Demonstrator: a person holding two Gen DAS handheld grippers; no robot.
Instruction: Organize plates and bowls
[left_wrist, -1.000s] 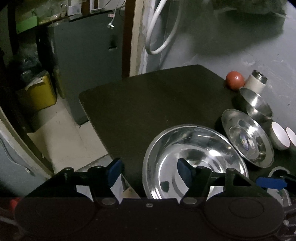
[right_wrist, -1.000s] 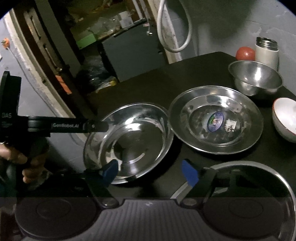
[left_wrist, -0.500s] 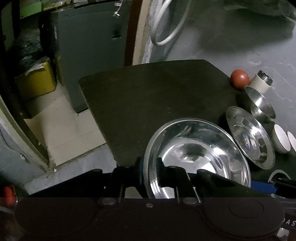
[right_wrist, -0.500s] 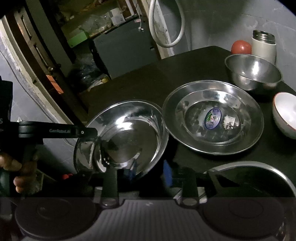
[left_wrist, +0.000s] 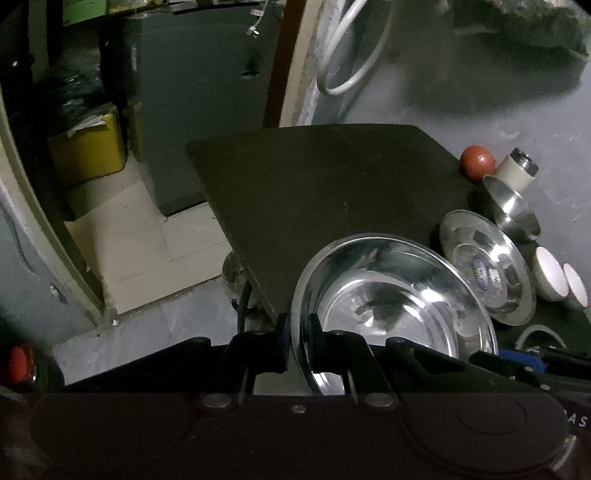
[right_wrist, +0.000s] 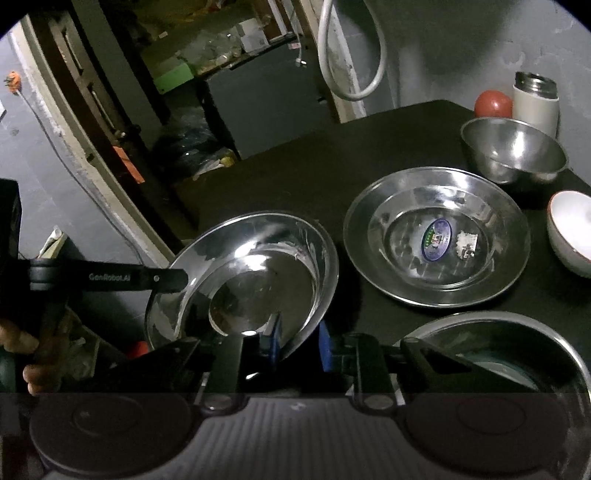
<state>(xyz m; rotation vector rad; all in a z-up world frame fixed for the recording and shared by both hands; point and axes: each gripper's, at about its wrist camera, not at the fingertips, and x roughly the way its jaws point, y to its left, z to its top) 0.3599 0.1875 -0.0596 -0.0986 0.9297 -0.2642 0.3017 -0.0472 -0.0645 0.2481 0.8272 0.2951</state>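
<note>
Steel plate (right_wrist: 258, 273) rim clamped by both claws; stickered plate (right_wrist: 436, 236) just beside.

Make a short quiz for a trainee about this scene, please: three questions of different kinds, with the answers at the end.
1. True or false: the left gripper is shut on the rim of the near steel plate.
2. What lies in the second steel plate? A) a sticker; B) a spoon; C) a cup.
3. Which container stands right beside the red round thing at the far edge of the table?

Key: 1. True; its fingers pinch the rim. 2. A. 3. The white flask.
</note>
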